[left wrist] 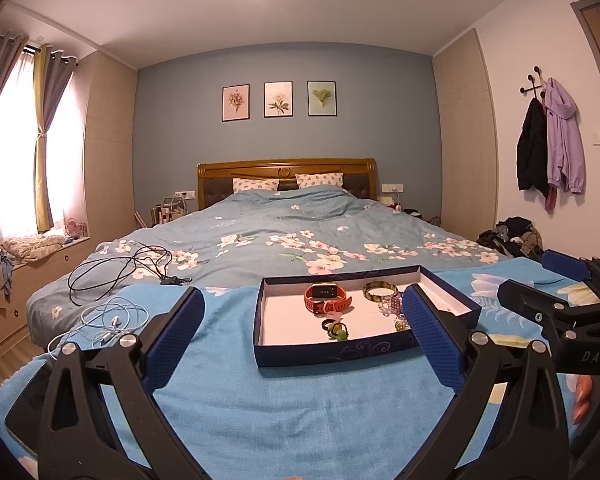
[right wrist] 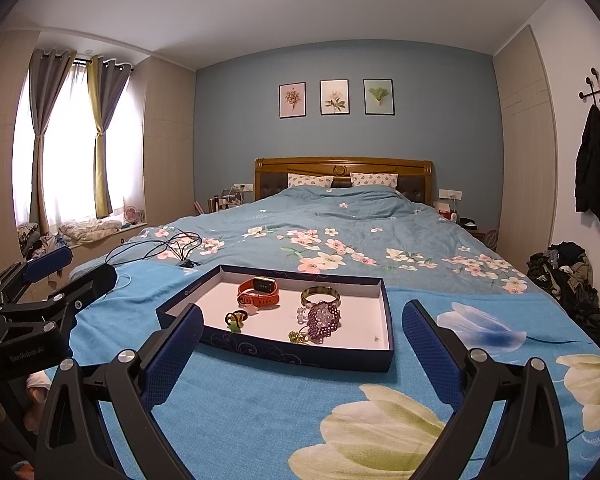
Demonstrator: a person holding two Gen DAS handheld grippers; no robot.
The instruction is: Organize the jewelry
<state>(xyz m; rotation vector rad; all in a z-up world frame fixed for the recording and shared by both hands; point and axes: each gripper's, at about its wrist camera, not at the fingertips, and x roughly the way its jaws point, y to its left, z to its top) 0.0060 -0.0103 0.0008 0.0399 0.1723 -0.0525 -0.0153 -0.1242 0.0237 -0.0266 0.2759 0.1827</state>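
Observation:
A dark blue box tray [left wrist: 332, 350] [right wrist: 296, 354] with a white floor lies on the blue blanket. In it lie an orange watch [left wrist: 326, 298] [right wrist: 259, 291], a gold bangle [left wrist: 380, 291] [right wrist: 320, 295], a purple bead cluster [right wrist: 323, 318] [left wrist: 394, 304], a green-and-yellow ring piece [left wrist: 335, 329] [right wrist: 235, 319] and a small green piece [right wrist: 296, 337]. My left gripper [left wrist: 304, 316] is open and empty just before the tray. My right gripper [right wrist: 302, 328] is open and empty, just before the tray. Each gripper shows in the other's view, at the right edge [left wrist: 540, 280] and the left edge [right wrist: 80, 268].
The tray sits at the foot of a large bed with a floral duvet [right wrist: 340, 232]. Black cables [left wrist: 116, 272] and white earphones [left wrist: 112, 322] lie on the bed to the left. A clothes pile [right wrist: 568, 276] is on the floor at right.

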